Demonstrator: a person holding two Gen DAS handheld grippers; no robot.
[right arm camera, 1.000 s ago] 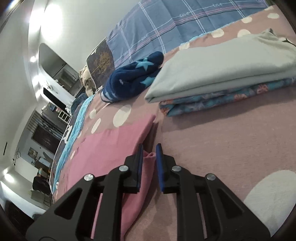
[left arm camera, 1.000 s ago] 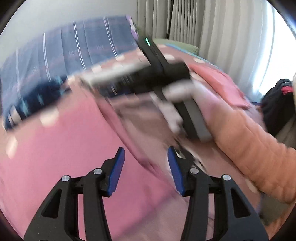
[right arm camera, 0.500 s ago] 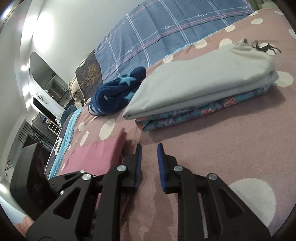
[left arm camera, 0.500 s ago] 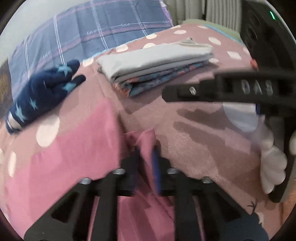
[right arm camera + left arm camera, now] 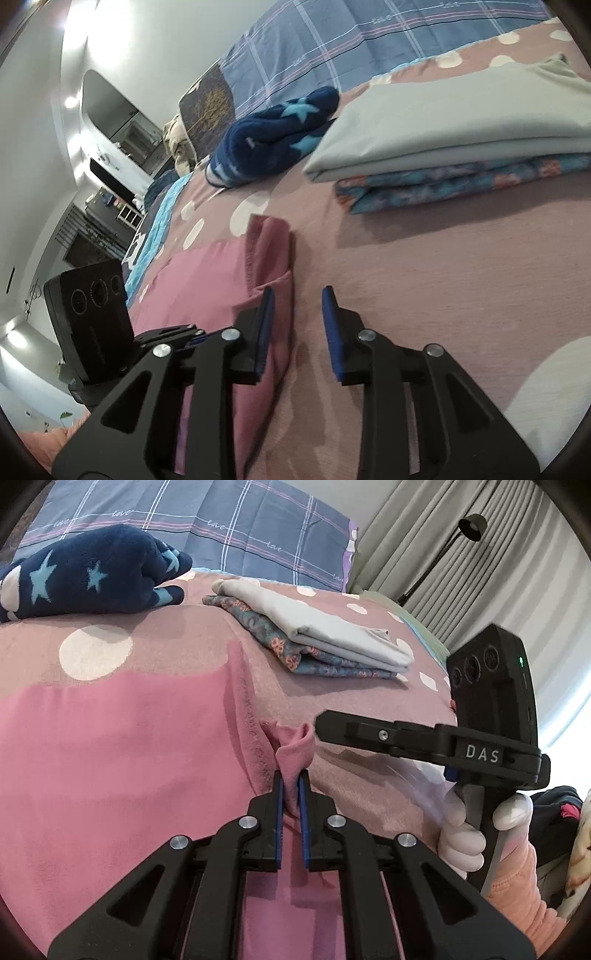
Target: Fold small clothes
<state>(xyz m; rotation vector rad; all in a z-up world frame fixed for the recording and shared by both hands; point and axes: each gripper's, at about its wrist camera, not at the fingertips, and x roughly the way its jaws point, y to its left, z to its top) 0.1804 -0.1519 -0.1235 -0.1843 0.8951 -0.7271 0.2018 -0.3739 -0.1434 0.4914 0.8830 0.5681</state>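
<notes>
On the polka-dot bed [image 5: 155,653], the left gripper [image 5: 290,781] pinches the pink cotton garment's [image 5: 129,746] bunched corner; the right gripper [image 5: 297,299], jaws just parted and empty, hovers beside that edge.

pink garment [image 5: 110,757] cut off below

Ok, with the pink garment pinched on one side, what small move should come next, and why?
Probably lift and carry the pinched corner across the pink garment to make the fold. The left gripper is shut on a bunched corner of it, while the right gripper has just been opening, nothing between its fingers, beside the garment's edge.
</notes>
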